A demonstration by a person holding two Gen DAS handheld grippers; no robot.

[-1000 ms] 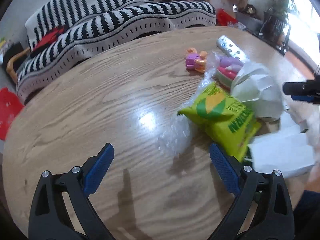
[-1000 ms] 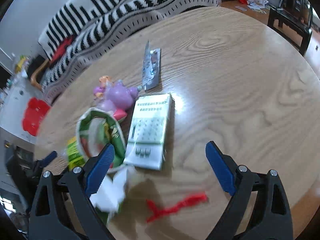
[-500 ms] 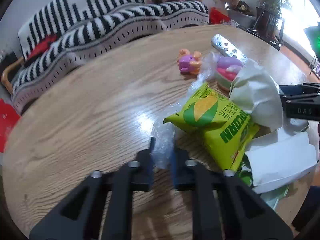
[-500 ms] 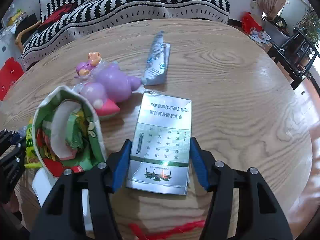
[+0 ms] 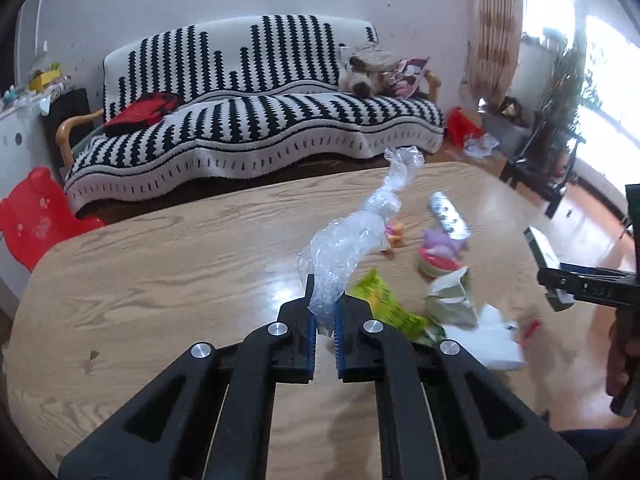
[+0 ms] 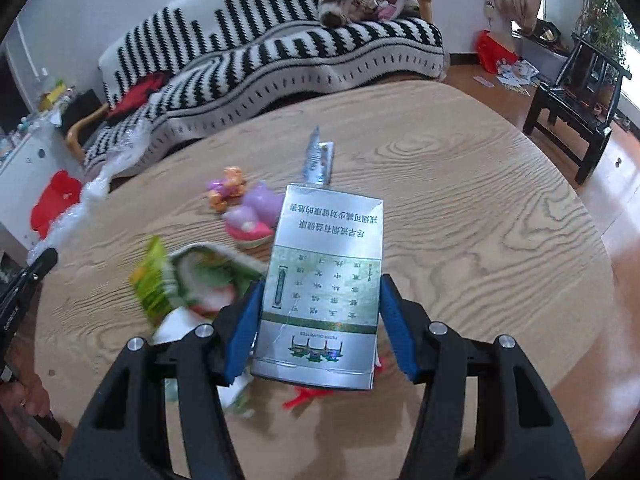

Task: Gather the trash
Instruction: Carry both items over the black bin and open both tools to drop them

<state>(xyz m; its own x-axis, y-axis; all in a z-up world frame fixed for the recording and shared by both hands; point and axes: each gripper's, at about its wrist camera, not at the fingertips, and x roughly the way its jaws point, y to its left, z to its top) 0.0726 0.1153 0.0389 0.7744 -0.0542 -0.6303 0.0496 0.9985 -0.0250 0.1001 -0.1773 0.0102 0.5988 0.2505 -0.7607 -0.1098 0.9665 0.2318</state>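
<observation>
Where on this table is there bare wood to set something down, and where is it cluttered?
Bare: the table's half toward the dark chair, and the stretch toward the red stool. Crowded: the middle cluster of purple toy, yellow-green snack bag, silver wrapper and white paper.

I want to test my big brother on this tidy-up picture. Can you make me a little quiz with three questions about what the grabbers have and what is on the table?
1. True or false: the left gripper is shut on the clear plastic wrap.
2. What does the right gripper hold? A) silver box B) purple toy C) red string
3. What colour is the snack bag lying on the table?

Key: 1 true. 2 A, the silver box. 3 yellow-green.
</observation>
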